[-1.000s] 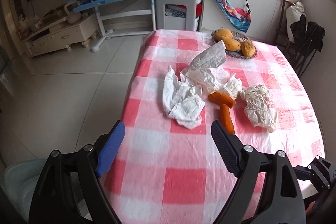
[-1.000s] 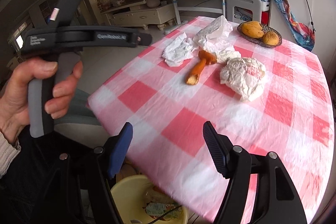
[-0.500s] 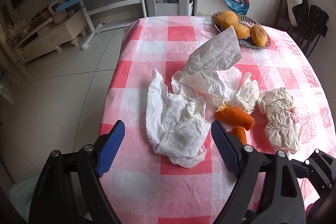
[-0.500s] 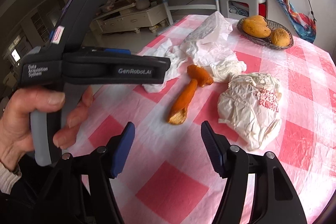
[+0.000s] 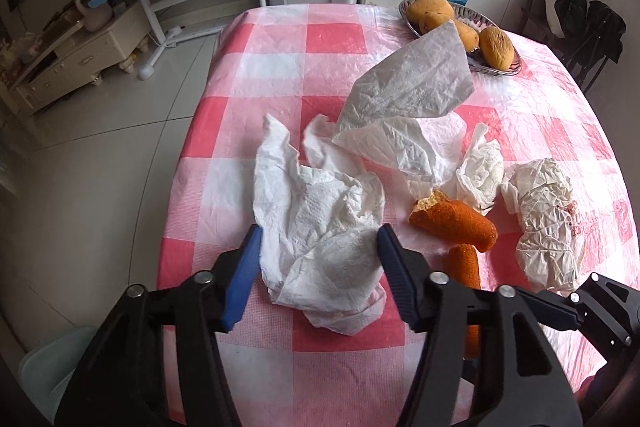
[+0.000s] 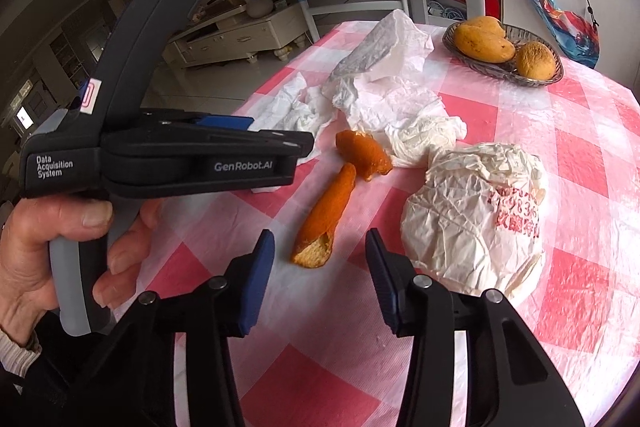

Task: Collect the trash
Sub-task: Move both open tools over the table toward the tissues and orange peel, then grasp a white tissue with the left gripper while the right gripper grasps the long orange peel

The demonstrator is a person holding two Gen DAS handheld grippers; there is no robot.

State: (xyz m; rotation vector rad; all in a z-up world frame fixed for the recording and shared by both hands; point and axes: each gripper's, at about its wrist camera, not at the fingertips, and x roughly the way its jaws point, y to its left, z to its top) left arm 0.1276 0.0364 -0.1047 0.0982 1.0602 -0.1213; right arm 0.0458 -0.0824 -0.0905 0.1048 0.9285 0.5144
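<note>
Both grippers have come in lower and closer over the checked surface since a second ago, and both sets of jaws have just been closing. Left gripper now straddles the crumpled white paper towel: the paper sits between the jaws and touches the blue pad on one side, but it isn't squeezed, so still open. Right gripper hangs over the long strip of orange peel, near end of the strip between the open jaws, nothing gripped. Second peel piece lies just beyond, touching a small paper wad. Crumpled wrapper with red print sits beside the right jaw. Larger tissue sheet is propped up further back, near the fruit basket. A hand holds the left gripper's handle.
</note>
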